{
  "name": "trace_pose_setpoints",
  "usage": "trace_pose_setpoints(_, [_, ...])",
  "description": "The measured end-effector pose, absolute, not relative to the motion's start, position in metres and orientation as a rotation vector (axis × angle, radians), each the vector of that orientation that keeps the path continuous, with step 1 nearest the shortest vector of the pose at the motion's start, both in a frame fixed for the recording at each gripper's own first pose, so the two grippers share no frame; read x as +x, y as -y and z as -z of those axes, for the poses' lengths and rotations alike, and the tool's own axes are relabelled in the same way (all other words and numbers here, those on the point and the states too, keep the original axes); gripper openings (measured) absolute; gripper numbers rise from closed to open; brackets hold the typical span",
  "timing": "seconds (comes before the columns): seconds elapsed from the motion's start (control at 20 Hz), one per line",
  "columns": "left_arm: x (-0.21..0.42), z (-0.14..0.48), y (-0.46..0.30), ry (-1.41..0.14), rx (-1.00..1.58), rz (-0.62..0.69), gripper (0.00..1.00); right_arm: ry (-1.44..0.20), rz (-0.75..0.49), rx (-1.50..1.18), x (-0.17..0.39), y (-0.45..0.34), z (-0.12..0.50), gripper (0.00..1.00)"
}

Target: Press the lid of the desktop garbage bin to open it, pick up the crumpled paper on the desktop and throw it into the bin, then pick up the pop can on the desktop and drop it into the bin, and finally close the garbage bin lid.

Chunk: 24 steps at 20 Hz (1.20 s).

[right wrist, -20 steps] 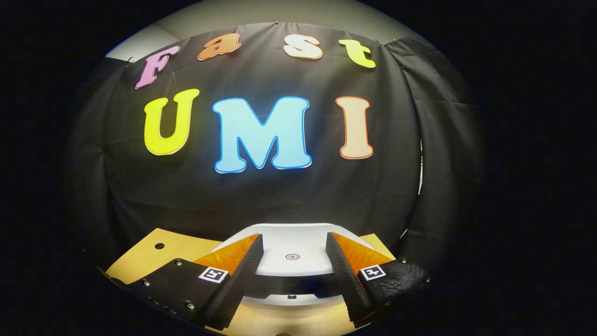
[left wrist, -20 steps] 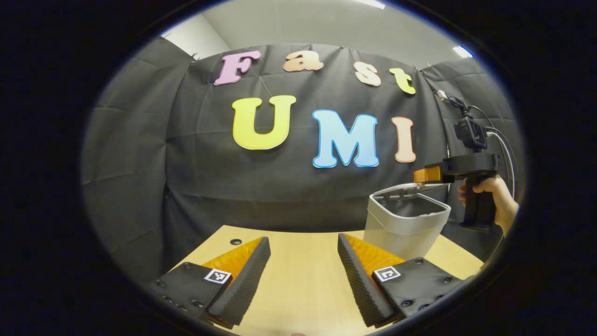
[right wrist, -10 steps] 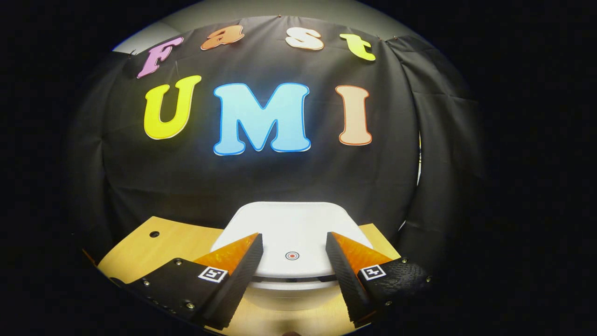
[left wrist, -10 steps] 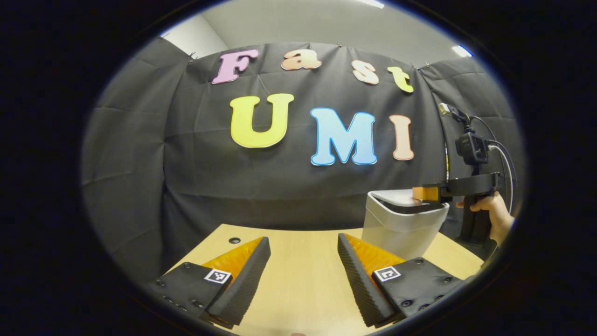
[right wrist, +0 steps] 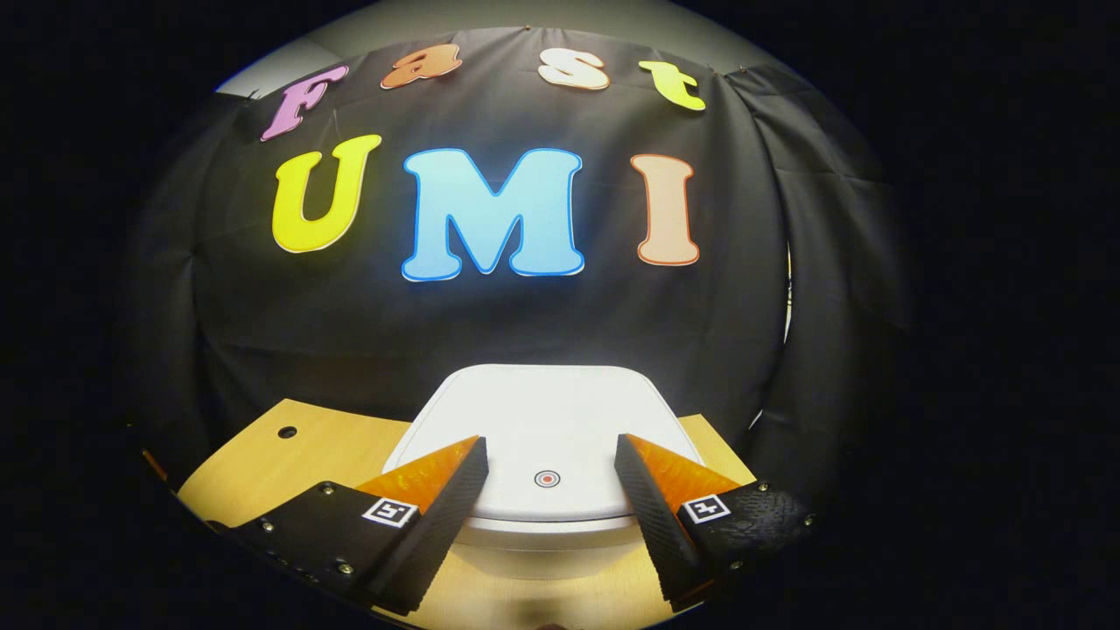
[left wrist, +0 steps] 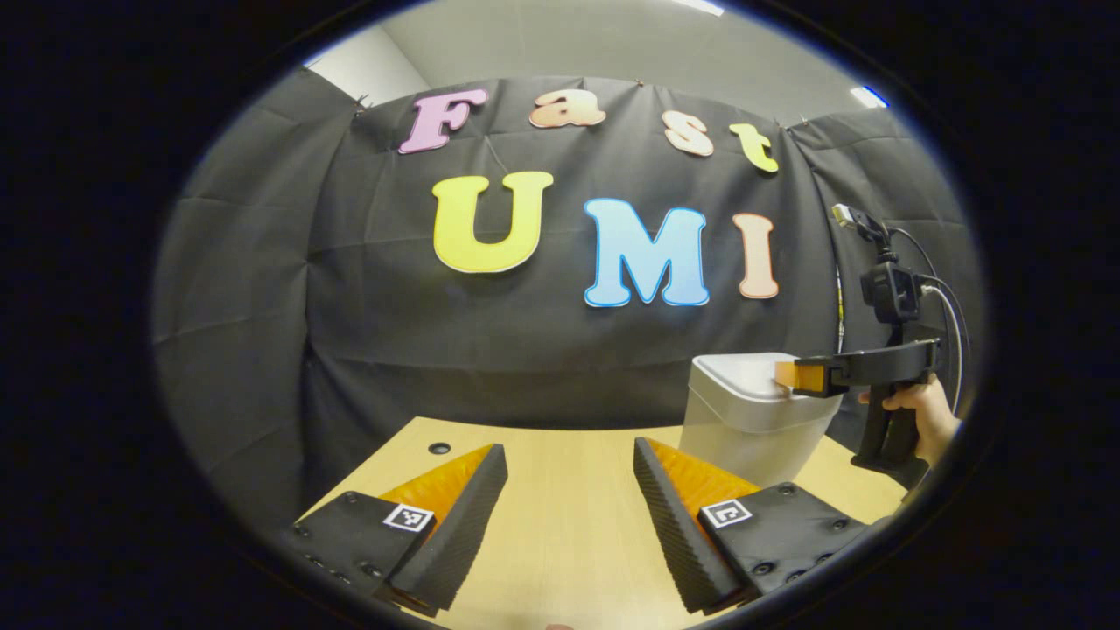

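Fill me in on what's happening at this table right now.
A person holds a gripper in each hand. The right gripper, open, sits over the lid of the white desktop bin, which looks shut. The left gripper is open over the wooden table, holding nothing.

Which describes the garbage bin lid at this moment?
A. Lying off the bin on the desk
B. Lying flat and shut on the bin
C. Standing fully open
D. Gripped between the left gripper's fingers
B: the lid lies flat on the garbage bin, with the right gripper open just above it.
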<state>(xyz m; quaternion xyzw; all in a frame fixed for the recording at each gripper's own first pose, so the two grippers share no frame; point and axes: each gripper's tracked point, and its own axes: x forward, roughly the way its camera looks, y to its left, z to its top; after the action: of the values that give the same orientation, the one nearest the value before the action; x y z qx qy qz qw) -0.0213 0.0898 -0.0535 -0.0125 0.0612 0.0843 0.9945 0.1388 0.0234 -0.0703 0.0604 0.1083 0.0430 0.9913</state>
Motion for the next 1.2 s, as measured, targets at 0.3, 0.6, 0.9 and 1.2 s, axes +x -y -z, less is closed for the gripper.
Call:
trace_pose_setpoints(0.3, [-0.012, 0.059, -0.089, -0.136, -0.028, -0.160, 1.00, -0.184, -0.071, 0.094, 0.140, -0.024, 0.077, 0.95])
trace_pose_setpoints(0.6, [-0.007, 0.059, -0.092, -0.137, -0.028, -0.164, 0.95, -0.152, -0.058, 0.123, 0.142, -0.026, 0.079, 0.96])
trace_pose_setpoints(0.9, [-0.011, 0.048, -0.085, -0.109, -0.020, -0.168, 0.95, -0.144, -0.064, 0.144, 0.142, -0.024, 0.074, 0.95])
trace_pose_setpoints(1.2, [-0.023, 0.043, -0.081, -0.098, -0.019, -0.190, 1.00, -0.146, -0.052, 0.166, 0.141, -0.017, 0.066, 0.94])
